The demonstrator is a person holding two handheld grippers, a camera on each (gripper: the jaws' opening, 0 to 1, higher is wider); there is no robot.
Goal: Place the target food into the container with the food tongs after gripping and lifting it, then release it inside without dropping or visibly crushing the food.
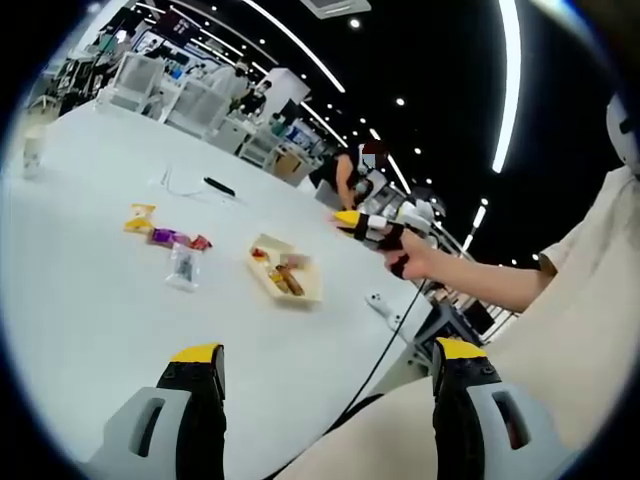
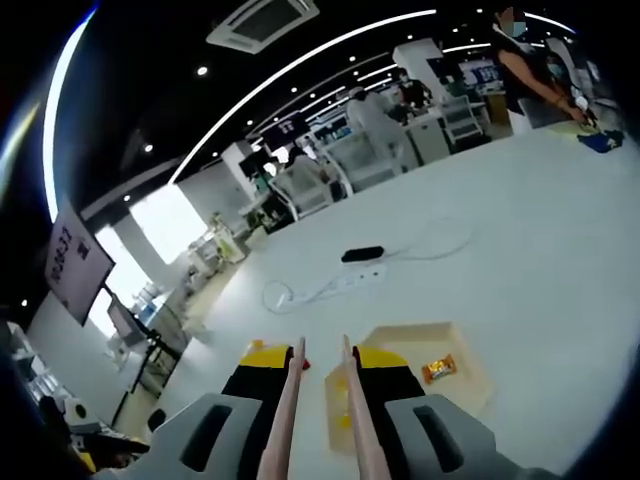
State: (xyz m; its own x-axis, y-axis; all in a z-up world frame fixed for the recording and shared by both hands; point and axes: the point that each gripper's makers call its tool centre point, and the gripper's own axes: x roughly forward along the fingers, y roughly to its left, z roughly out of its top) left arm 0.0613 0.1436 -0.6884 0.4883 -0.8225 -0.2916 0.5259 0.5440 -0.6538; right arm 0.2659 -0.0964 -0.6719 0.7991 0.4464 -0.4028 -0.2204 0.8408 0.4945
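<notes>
white table (image 1: 90, 300): snack packets (image 1: 170, 238) beside container (image 1: 287, 270); left gripper (image 1: 325, 385) wide; right gripper (image 2: 322, 375) narrow on tongs (image 2: 320, 410).

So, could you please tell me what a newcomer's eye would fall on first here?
Probably the right gripper, holding wooden food tongs just above the pale container with an orange snack inside. In the left gripper view, colourful snack packets lie scattered on the white table beside that container.
</notes>
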